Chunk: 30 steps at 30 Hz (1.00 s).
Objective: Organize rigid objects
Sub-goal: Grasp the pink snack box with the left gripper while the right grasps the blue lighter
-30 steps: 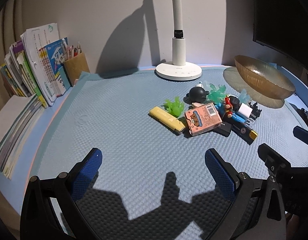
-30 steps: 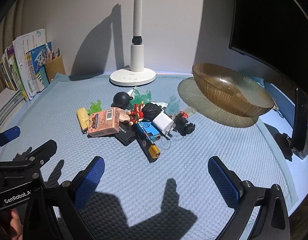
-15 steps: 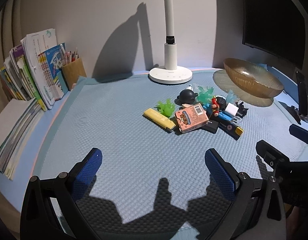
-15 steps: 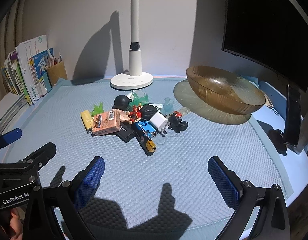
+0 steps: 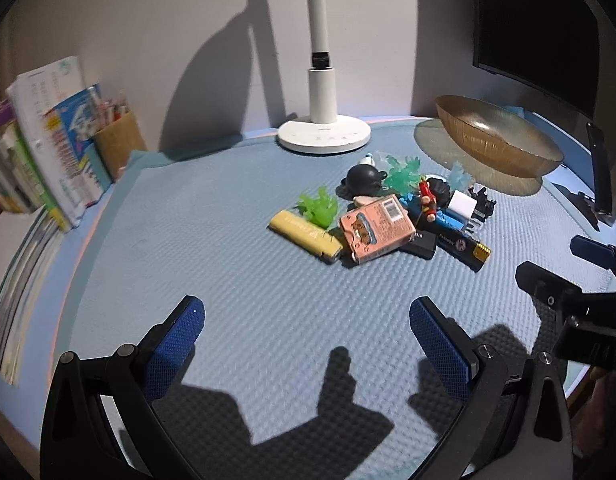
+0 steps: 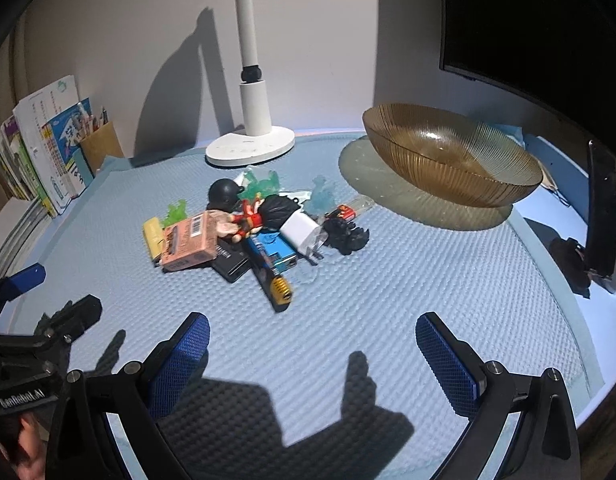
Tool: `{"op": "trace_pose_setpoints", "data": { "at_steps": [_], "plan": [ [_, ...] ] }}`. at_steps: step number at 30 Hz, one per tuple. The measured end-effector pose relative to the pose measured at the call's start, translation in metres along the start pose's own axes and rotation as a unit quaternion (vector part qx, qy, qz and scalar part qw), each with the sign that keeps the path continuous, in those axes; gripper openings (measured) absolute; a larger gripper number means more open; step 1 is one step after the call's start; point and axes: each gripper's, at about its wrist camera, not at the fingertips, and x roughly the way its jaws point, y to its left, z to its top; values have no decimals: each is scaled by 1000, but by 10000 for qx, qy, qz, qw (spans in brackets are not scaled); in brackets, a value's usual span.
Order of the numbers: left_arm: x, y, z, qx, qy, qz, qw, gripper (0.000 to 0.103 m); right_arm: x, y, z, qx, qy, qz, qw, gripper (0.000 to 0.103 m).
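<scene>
Sitting beside clutter [image 6: 248, 232] — bare amber bowl [image 6: 452, 160]

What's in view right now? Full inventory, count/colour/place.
pink box: 1, pink, left part of pile
yellow lighter: 1, yellow, pile's left edge
charger plug: 1, white, pile's right part
black helmet toy: 1, black, back of pile
bowl: 1, amber, right of pile, looks empty
desk lamp: 1, white, behind pile
books: several, mixed, far left
mat: 1, light blue, under everything
left gripper: 1, blue pads, open, holding nothing
right gripper: 1, blue pads, open, holding nothing
</scene>
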Motion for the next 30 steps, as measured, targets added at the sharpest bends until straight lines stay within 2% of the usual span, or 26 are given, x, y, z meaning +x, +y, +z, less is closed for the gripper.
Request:
{"op": "trace_pose_setpoints", "data": {
  "at_steps": [4,9,12,14,21,23,26,27,28,29,30],
  "plan": [
    [17,3,22,582,27,-241,9980,102,15,-7,15,-114,222,382,9990,101],
    [40,-3,42,1411,95,-691,9875,102,34,-5,29,-351,515,671,9958,88],
    [55,-8,48,1747,182,-899,9803,102,48,-1,28,-457,718,763,9934,80],
    [64,-9,52,1797,235,-1025,9781,102,58,0,27,-489,853,829,9917,72],
    [87,-16,58,2057,354,-1407,9678,102,74,3,30,-686,987,814,9894,68],
    [90,-21,59,2182,375,-1525,9632,102,79,5,31,-711,1033,828,9886,60],
    [97,-28,59,2340,460,-1667,9567,92,86,8,31,-757,1130,881,9868,51],
    [100,-31,58,2387,522,-1732,9541,80,86,11,31,-822,1111,834,9869,49],
    [101,-33,58,2421,572,-1800,9517,62,86,14,32,-881,1085,808,9869,39],
    [102,-36,57,2443,624,-1853,9498,53,85,16,32,-941,1066,840,9863,27],
    [101,-37,55,2431,655,-1910,9488,44,84,18,32,-962,1070,896,9855,22]
  ]
}}
